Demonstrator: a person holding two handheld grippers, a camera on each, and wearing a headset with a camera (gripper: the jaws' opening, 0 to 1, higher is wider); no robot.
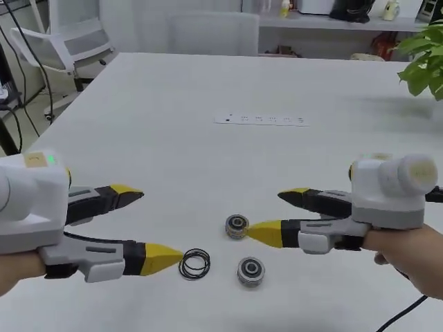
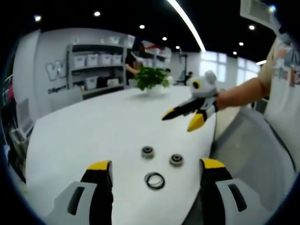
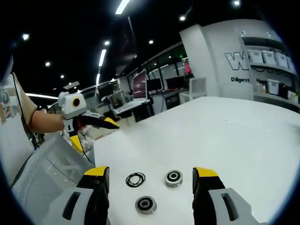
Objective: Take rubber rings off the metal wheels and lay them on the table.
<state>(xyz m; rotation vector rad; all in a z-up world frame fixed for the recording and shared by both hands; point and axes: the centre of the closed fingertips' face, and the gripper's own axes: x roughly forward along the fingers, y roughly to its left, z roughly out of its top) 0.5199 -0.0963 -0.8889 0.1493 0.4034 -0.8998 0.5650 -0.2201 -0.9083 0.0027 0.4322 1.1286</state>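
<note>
nearest the front edge of the tabletop (image 1: 173, 138), a metal wheel (image 1: 250, 270) lay flat, with a small cluster of thin black rubber rings (image 1: 194, 263) overlapping one another just to its left, apart from it. a second wheel (image 1: 237, 226) sat a little farther in, close behind the first. the left gripper (image 1: 161, 225) hovered over the left side with its yellow-tipped jaws spread wide, gripping nothing, the lower tip just beside the rings. the right gripper (image 1: 263, 213) faced it from the right side, jaws likewise wide and empty, its lower tip just beside the farther wheel. from the left gripper view the rings (image 2: 154, 180) lay between the jaws, both wheels beyond. toward the middle of the tabletop lay a pale printed strip (image 1: 259, 119), and by the far right corner a leafy plant (image 1: 426, 62) leaned in.
</note>
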